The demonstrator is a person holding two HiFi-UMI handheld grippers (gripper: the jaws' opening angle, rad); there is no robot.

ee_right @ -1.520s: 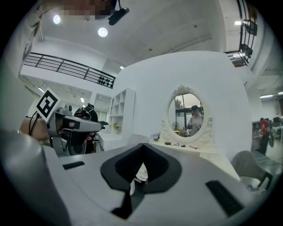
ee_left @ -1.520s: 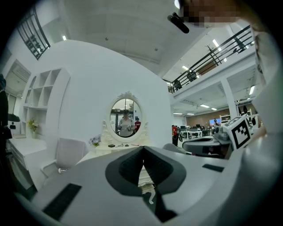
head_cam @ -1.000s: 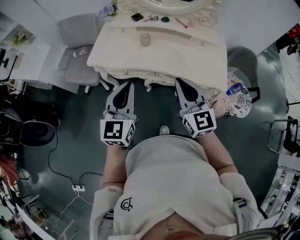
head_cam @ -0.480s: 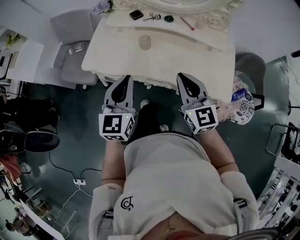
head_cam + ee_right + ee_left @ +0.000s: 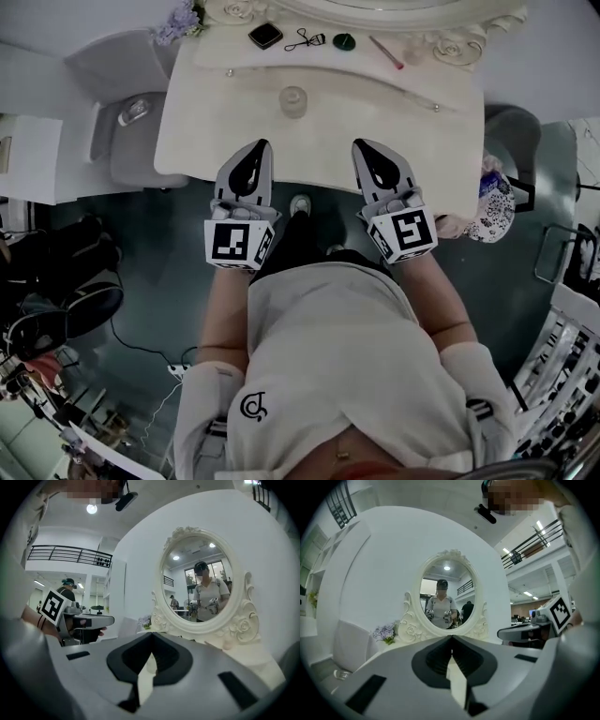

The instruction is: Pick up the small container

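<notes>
The small container [image 5: 293, 100] is a clear, round jar standing alone in the middle of the cream dressing table [image 5: 412, 122]. My left gripper [image 5: 260, 146] hovers over the table's front edge, just short of the jar and slightly left of it. Its jaws are shut with nothing between them, as the left gripper view [image 5: 451, 637] also shows. My right gripper [image 5: 361, 144] is level with it, to the jar's right, also shut and empty [image 5: 151, 634]. Both point toward the oval mirror [image 5: 448, 596].
On the raised back shelf lie a black compact [image 5: 265, 36], an eyelash curler [image 5: 305, 38], a green disc [image 5: 344, 40] and a red pencil [image 5: 385, 52]. Purple flowers [image 5: 174, 21] sit at the back left corner. A grey chair [image 5: 127, 117] stands left, a patterned bag [image 5: 493, 204] right.
The person has stepped up to the table. Both grippers, earlier over the floor in front of it, now reach over its front edge, nearer the jar. Both stayed shut.
</notes>
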